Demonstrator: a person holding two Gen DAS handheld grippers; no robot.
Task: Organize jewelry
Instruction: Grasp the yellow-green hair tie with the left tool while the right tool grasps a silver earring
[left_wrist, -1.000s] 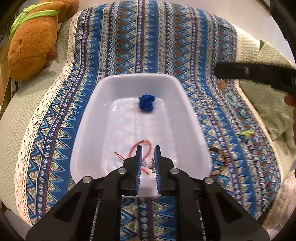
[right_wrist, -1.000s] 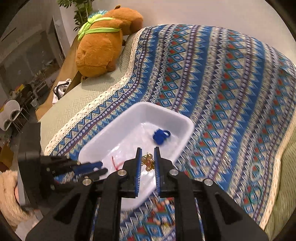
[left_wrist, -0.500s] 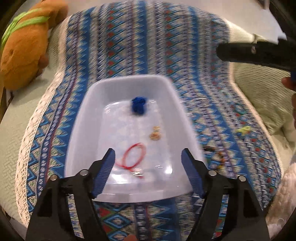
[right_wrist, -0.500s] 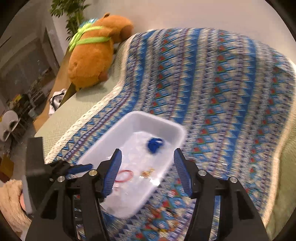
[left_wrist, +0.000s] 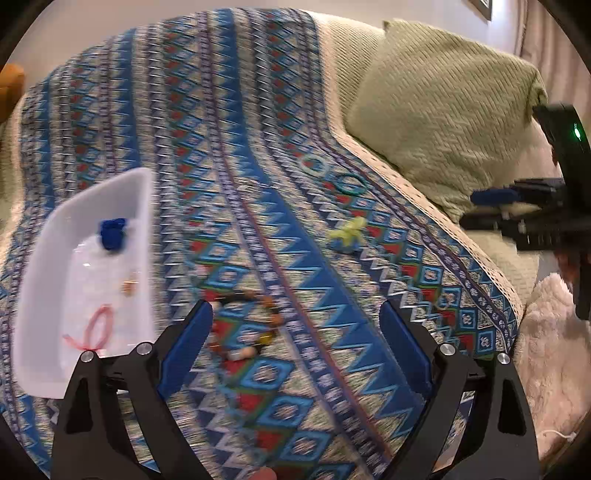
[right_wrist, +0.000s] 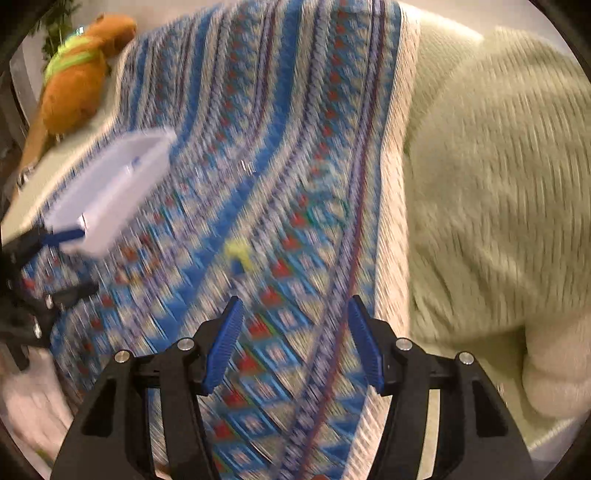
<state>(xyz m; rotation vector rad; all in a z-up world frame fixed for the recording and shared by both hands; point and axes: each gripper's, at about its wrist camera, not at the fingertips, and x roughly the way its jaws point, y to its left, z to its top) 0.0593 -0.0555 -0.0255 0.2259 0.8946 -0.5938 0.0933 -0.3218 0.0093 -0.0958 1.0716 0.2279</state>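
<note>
Two releases just made: red cord loop (left_wrist: 96, 329) and small gold piece (left_wrist: 129, 287), clamped a second ago, now lying loose in the white plastic tray (left_wrist: 37, 306) beside the blue knotted piece (left_wrist: 112, 233). Left gripper (left_wrist: 295, 334) swung off the tray, jaws spread wide and empty, framing the beaded bracelet (left_wrist: 246, 326) on the patterned blanket (left_wrist: 258, 110). Right gripper (right_wrist: 293, 341) likewise wide and empty, swept toward the blanket's far side; heavy blur in its view. Likely three pieces stowed, several still to fetch: bracelet nearest, then yellow-green piece (left_wrist: 349, 229), two thin teal rings (left_wrist: 314, 165), small ring (left_wrist: 441, 304) near the blanket's border. Bracelet: round, hard, mixed-colour beads in a limp loop. Rings: flat, slender, probably awkward to pinch off soft woven cloth. Tray: smooth, glossy, rounded corners. Ribbed green cushion (left_wrist: 443, 110) beyond.
</note>
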